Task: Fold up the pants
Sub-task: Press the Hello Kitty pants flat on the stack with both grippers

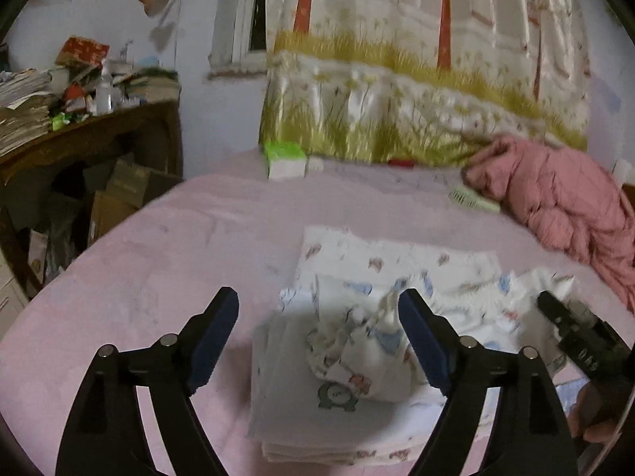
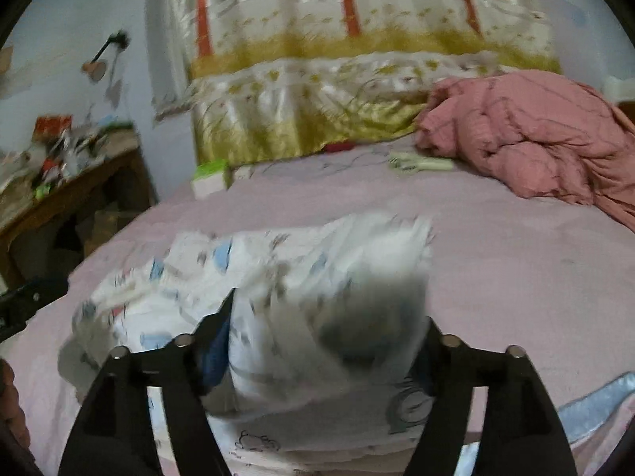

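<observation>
No legible writing anywhere. Left claw (image 1: pixel 319 341) spread over white cartoon-print cotton pants (image 1: pixel 357 357) on the pink bed (image 1: pixel 158 258). Right claw (image 2: pixel 329 337) spread, blurred pants cloth between; only the left view shows a folded stack (image 1: pixel 317 436) at 6 o'clock.

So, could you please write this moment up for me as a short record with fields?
surface: bed with pink sheet
garment: white printed pants, bunched in a heap on the sheet
left hand-held gripper: open, pads clear of the pants
right hand-held gripper: open, blurred pants cloth between its jaws
far side of bed: pink quilt, green comb, green and white box
backdrop: patterned curtain
left of bed: cluttered wooden desk
fold: not yet neat
</observation>
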The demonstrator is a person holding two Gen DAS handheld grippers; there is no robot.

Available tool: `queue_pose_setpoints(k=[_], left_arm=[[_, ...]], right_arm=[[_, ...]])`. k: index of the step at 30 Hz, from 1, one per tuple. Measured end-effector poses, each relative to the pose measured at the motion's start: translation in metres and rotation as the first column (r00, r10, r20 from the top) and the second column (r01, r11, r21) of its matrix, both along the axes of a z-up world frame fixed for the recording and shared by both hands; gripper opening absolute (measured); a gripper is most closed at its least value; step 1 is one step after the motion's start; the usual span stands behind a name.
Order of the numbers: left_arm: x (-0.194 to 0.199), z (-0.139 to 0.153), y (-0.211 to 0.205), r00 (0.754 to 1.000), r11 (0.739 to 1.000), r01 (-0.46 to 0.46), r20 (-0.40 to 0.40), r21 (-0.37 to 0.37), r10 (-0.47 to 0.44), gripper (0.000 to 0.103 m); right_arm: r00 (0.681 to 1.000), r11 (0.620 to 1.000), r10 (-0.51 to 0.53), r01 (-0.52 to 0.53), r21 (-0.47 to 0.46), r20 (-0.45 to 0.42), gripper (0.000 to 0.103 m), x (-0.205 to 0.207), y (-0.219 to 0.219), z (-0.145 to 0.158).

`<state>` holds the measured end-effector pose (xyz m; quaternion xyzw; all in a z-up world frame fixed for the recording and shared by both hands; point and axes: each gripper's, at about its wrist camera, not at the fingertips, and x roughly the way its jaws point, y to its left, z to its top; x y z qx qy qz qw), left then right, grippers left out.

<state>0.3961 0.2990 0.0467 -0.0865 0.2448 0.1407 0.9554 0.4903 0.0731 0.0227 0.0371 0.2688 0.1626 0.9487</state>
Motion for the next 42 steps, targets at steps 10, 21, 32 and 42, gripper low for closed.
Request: queue_pose_setpoints(k=[10, 21, 32, 42], left_arm=[[0.012, -0.022, -0.025, 0.964, 0.973, 0.228, 0.146, -0.028, -0.221, 0.013], [0.044, -0.066, -0.019, 0.990, 0.989, 0.132, -0.037, -0.070, -0.134, 0.009], [0.044, -0.074, -0.020, 0.989, 0.989, 0.135, -0.056, -0.066, -0.138, 0.009], [0.029, -0.043, -0.023, 0.996, 0.996, 0.093, 0.003, -0.007, -0.093, 0.009]], right_arm=[[0.972, 0.987, 0.113, -0.134, 0.091, 0.206, 0.035, -0.027, -0.016, 0.033], [0.991, 0.991, 0.123, -0.125, -0.044, -0.043, 0.020, 0.014, 0.010, -0.033], [0.982, 0.988, 0.151, -0.150, 0.016, -0.110, 0.020, 0.036, 0.002, -0.051], [0.980, 0.986, 0.167, -0.163, 0.044, -0.109, 0.020, 0.030, -0.003, -0.035]])
